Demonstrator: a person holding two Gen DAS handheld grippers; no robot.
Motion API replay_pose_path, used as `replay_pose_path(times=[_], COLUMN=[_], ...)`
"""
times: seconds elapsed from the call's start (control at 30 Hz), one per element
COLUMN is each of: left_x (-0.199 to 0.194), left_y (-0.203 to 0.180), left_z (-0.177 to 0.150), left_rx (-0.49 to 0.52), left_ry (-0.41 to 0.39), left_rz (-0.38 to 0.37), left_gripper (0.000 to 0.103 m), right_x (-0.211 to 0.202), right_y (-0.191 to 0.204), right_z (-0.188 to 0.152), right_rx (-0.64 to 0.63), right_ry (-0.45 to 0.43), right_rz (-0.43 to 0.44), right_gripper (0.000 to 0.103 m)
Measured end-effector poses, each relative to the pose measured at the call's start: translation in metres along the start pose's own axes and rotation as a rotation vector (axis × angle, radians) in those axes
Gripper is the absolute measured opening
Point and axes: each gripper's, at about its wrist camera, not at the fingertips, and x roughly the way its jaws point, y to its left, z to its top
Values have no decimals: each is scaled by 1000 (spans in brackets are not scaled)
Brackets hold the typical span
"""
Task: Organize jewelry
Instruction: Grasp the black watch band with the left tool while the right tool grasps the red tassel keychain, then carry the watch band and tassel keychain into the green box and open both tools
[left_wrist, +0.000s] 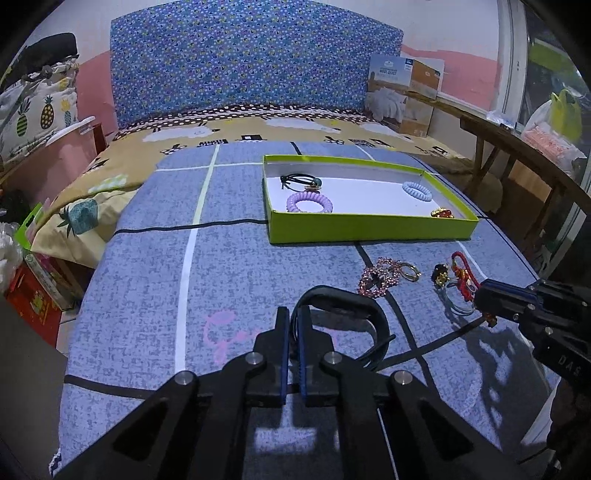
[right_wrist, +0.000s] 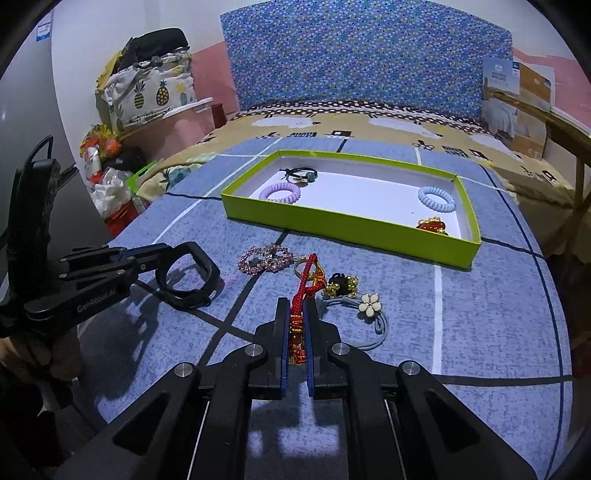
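Note:
A green tray (left_wrist: 369, 230) (right_wrist: 332, 221) lies on the blue bedspread and holds a purple coil tie (left_wrist: 309, 202), a pale blue coil tie (left_wrist: 416, 190), a black hair tie (left_wrist: 295, 179) and a red-gold charm (left_wrist: 441, 213). My left gripper (left_wrist: 293, 317) is shut on a black band (left_wrist: 354, 302), also in the right wrist view (right_wrist: 188, 275). My right gripper (right_wrist: 296, 306) is shut on a red braided cord charm (right_wrist: 303, 291), just above the bedspread. Beside it lie a pink beaded piece (right_wrist: 264, 258), a black-gold hair tie (right_wrist: 340, 284) and a white flower hair tie (right_wrist: 370, 303).
A blue dotted headboard (left_wrist: 255, 62) stands behind the bed. A cardboard box (left_wrist: 402, 96) sits at the back right by a wooden bench (left_wrist: 517, 147). Bags and boxes (right_wrist: 110, 177) crowd the floor left of the bed.

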Motion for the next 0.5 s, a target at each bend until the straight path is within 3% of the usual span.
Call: replay_pose_path(times=[0.5], left_x=[-20], left_y=[-1], left_z=[18], left_rx=[-34], left_ry=[-56], left_rz=[-58], left_gripper=[4], right_x=[-14], right_y=[-9], right_z=[6], right_rx=[11], right_ry=[-44], right_rz=[-19], right_gripper=[7])
